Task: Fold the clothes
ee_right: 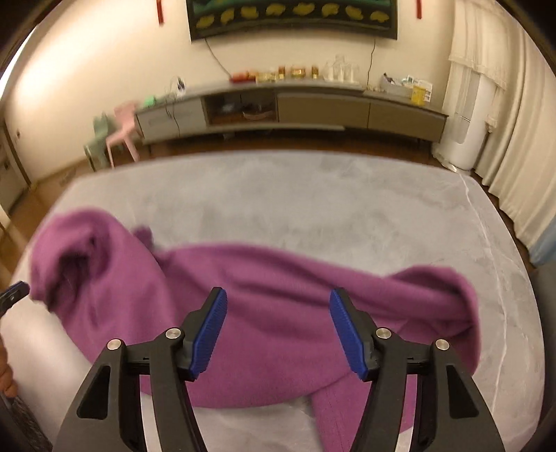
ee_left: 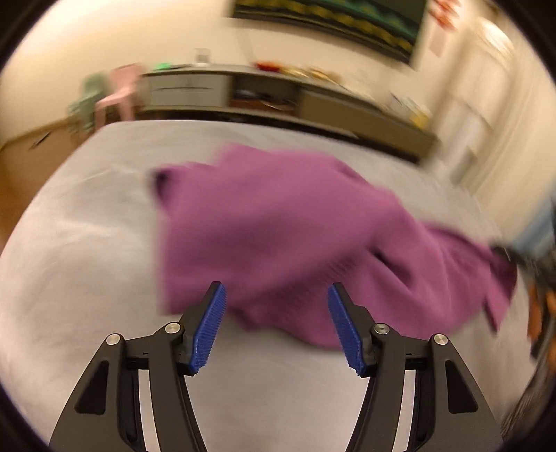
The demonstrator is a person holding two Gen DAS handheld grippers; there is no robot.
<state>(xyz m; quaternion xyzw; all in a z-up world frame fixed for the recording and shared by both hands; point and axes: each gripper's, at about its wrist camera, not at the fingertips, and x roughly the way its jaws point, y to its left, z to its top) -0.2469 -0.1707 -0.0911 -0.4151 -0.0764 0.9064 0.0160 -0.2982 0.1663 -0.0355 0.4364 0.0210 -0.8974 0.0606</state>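
Both tools hang released above a grey-covered bed point(ee_right: 312, 194), blue pads spread wide and nothing between them: the left tool point(ee_left: 277, 295) over the near hem of a purple garment point(ee_left: 278, 229), the right tool point(ee_right: 278, 300) over the middle of the same purple garment point(ee_right: 278, 292). The garment lies crumpled across the near half of the bed, its bulk toward the near edge, one rumpled end bunched up toward the left edge in the right wrist view and a narrow strip trailing off the near edge. The left wrist view is smeared with motion blur, and a dark shape at its right rim cannot be made out. Beyond the bed's far edge runs a strip of wooden floor point(ee_right: 52, 177), then a long low cabinet point(ee_right: 312, 107) against the wall, its top crowded with jars and boxes. A pink stool point(ee_right: 123, 134) and a green stool point(ee_right: 99, 139) stand by the cabinet's left end. A dark picture point(ee_right: 292, 15) with yellow shapes hangs above; pale curtains point(ee_right: 521, 139) close the right side.
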